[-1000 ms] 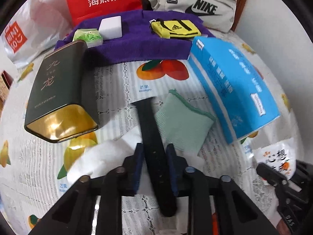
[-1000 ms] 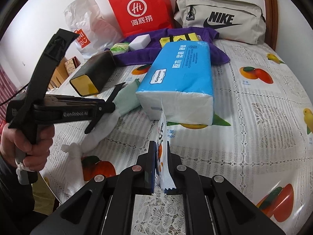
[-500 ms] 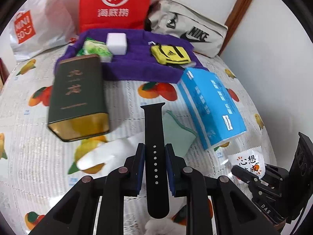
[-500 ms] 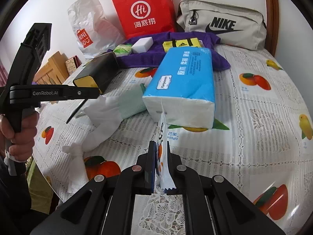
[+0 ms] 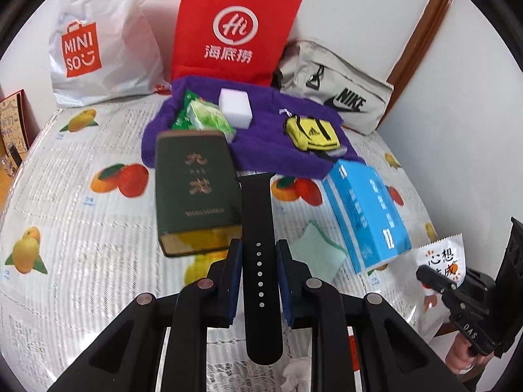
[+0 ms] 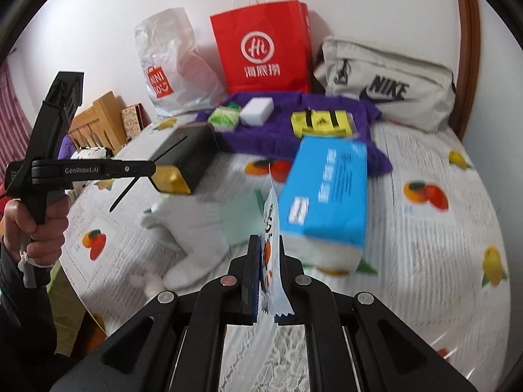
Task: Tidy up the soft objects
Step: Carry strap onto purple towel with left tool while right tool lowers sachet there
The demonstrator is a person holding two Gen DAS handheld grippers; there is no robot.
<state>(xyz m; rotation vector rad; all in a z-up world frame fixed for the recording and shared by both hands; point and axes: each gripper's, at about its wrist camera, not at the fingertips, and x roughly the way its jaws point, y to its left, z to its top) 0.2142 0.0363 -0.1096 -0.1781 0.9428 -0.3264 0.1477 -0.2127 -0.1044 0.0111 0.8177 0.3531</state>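
Note:
My left gripper (image 5: pixel 258 258) is shut on a black watch strap (image 5: pixel 256 209) and holds it above the table; the gripper also shows in the right wrist view (image 6: pixel 137 171). My right gripper (image 6: pixel 267 258) is shut on a white snack packet (image 6: pixel 271 228), held on edge in the air; the packet also shows in the left wrist view (image 5: pixel 441 258). A purple towel (image 5: pixel 261 150) at the back carries a green packet (image 5: pixel 204 117), a white sponge block (image 5: pixel 235 107) and a yellow pouch (image 5: pixel 312 132). A mint cloth (image 5: pixel 315 258) and white fabric (image 6: pixel 193 225) lie mid-table.
A dark green tin (image 5: pixel 193 186) and a blue tissue pack (image 5: pixel 366 215) lie on the fruit-print tablecloth (image 5: pixel 81 245). A red paper bag (image 5: pixel 233 29), a white Miniso bag (image 5: pixel 94 42) and a grey Nike bag (image 5: pixel 340 88) stand against the back wall.
Both grippers have risen and tilted up with their loads. The left gripper carried the strap up off the white fabric, toward the tin and towel. The right gripper lifted the packet higher.

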